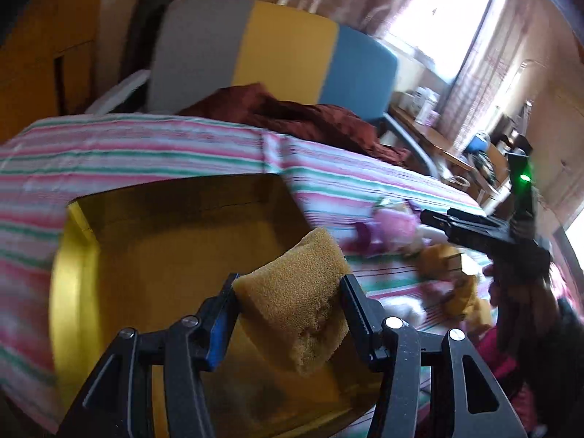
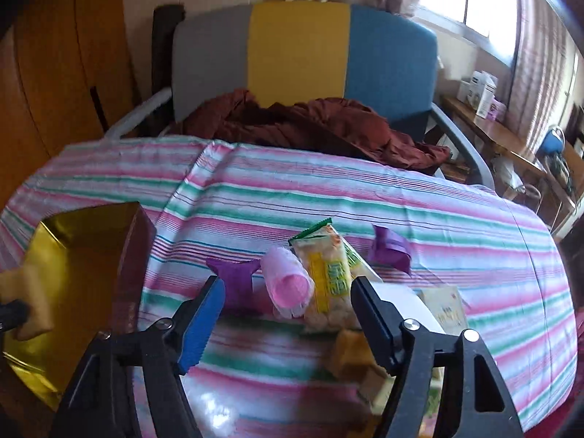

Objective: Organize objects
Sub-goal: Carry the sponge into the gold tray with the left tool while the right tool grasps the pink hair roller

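Observation:
My left gripper [image 1: 290, 281] is shut on a tan sponge [image 1: 295, 303] and holds it over an open box with a shiny gold lining [image 1: 175, 226]. In the right wrist view the sponge [image 2: 29, 299] shows at the left edge above the same box [image 2: 73, 255]. My right gripper [image 2: 288, 286] hangs open above a small pile on the striped cloth. The pile holds a pink roller [image 2: 288, 288], a yellow-green snack packet [image 2: 328, 277] and two purple wrapped pieces [image 2: 233, 281] [image 2: 390, 252]. The pads touch none of them.
A white item [image 2: 408, 303], a pale packet [image 2: 445, 310] and a tan lump [image 2: 354, 357] lie by the right finger. A dark red cloth [image 2: 310, 124] lies on a chair with a grey, yellow and blue back [image 2: 299, 51]. A wooden wardrobe [image 2: 54, 73] stands left, a side table [image 2: 485, 124] right.

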